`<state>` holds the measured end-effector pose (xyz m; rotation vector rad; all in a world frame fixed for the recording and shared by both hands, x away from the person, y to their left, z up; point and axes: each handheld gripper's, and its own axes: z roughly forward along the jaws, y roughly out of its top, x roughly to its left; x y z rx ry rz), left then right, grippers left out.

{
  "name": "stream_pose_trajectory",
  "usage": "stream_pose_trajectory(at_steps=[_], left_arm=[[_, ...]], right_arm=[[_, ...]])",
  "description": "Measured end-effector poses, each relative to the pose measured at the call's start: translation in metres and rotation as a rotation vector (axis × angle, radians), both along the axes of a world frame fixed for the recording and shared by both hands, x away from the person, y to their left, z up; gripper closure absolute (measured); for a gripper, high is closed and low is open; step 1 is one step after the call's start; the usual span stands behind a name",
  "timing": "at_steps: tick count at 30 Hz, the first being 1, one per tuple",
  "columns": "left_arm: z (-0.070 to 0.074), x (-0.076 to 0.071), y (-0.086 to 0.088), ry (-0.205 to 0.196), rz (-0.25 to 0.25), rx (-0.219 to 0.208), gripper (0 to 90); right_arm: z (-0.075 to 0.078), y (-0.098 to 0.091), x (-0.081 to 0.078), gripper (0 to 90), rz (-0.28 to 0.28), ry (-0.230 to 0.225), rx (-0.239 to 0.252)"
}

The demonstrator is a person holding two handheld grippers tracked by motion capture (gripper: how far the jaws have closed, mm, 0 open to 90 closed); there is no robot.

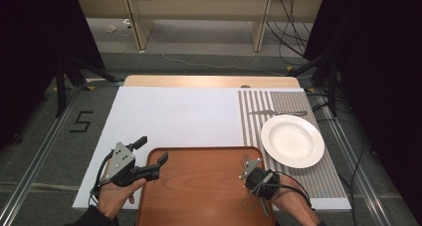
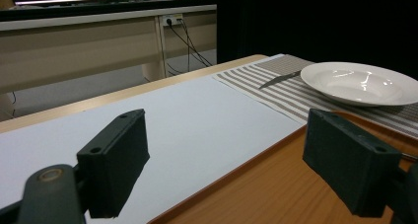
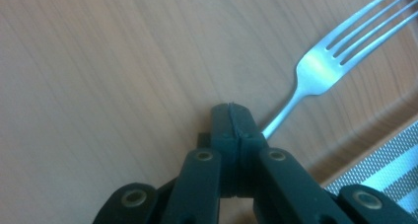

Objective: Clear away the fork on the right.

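**Fork pinched over the tray, left claw spread wide**

Grey carpet runs under your table [image 1: 164,117], whose white top gives way to a bare wooden strip along the far edge. Beyond it stand pale wooden furniture legs with loose cables trailing across the floor, and dark curtains close in on both sides. A "5" is taped on the floor to your left.

On the right part of the table lies a striped placemat [image 1: 323,178], and on it sits a white plate [image 1: 292,140]. Just past the plate's far rim rests a knife [image 1: 276,112], lying crosswise on the mat. Nearest you is a brown wooden tray [image 1: 199,186]; its near edge is cut off by the bottom of the high view.

Your right gripper [image 3: 231,123] hovers over the tray's right side with its jaws pressed tight together on the handle of a fork [image 3: 320,68]. In the right gripper view the tines point away toward the tray's raised rim, with the striped mat just beyond it. Most of the handle is hidden behind the jaws, and whether the fork touches the tray cannot be told.

Your left gripper [image 1: 153,155] sits at the tray's left edge, jaws spread wide with nothing between them; one jaw is over the white tabletop, the other over the tray. Your left hand [image 1: 117,195] grips it from below, your forearm cut off by the frame.
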<state>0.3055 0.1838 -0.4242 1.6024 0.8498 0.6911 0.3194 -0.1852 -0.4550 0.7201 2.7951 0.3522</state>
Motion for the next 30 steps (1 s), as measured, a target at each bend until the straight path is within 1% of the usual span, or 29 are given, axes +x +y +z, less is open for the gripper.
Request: stream_pose_trajectory(at_steps=[2,7,14,17,23,28,29,30], left_arm=[[0.0,0.0,0.0,0.002,0.0,0.003,16.9],[0.0,0.0,0.0,-0.001,-0.002,0.001,16.9],[0.0,0.0,0.0,-0.002,-0.001,0.002,16.9],[0.0,0.0,0.0,-0.003,-0.003,0.002,16.9],[0.0,0.0,0.0,-0.004,-0.002,0.002,16.9],[0.0,0.0,-0.001,-0.004,-0.003,0.003,16.9],[0.0,0.0,-0.001,-0.004,-0.003,0.004,16.9],[0.0,0.0,-0.001,-0.004,-0.003,0.004,16.9]], right_arm=[[0.0,-0.002,0.0,90.0,0.003,-0.004,-0.006],[0.0,-0.004,0.001,90.0,-0.011,-0.005,-0.013],[0.001,-0.007,0.0,90.0,-0.008,-0.013,-0.027],[0.002,-0.01,0.0,90.0,-0.019,-0.015,-0.034],[0.004,-0.013,0.0,90.0,-0.021,-0.017,-0.028],[0.004,-0.013,-0.001,87.0,-0.011,-0.024,-0.026],[0.005,-0.013,-0.001,86.3,-0.016,-0.026,-0.018],[0.005,-0.013,-0.001,84.8,-0.009,-0.032,-0.005]])
